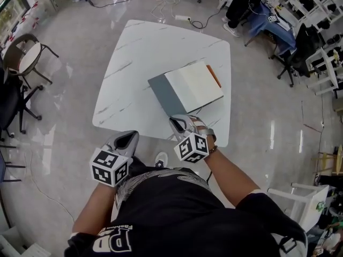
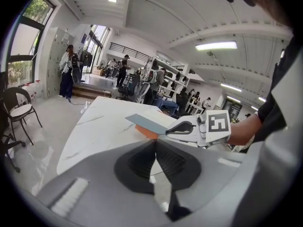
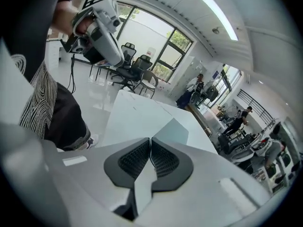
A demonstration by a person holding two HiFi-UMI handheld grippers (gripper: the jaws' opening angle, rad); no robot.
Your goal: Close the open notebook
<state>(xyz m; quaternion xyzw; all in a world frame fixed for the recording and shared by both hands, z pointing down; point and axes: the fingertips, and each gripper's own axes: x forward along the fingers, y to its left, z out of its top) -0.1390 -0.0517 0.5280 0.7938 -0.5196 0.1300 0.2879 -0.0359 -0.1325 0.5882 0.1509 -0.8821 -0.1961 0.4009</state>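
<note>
Tongs, two: right tongs (image 1: 179, 122) pinch one notebook's (image 1: 197, 83) grey cover (image 1: 166, 93); left tongs (image 1: 127, 138) closed, empty.

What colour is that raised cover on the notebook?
The cover is slate grey-blue, clearest in the head view.

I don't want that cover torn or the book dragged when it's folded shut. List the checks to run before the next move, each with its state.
1. Right gripper grips the gray cover: jaws shut on its near edge. Ok.
2. Cover lifted off the table: the left gripper view shows it raised. Ok.
3. Left gripper clear of the notebook: apart from it, past the table's near edge, jaws together on nothing. Ok.
4. Pages free of objects: nothing lies on them. Ok.
5. Notebook closed: pages exposed. Not ok.
6. Grip firm enough for the swing: cannot tell.
</note>
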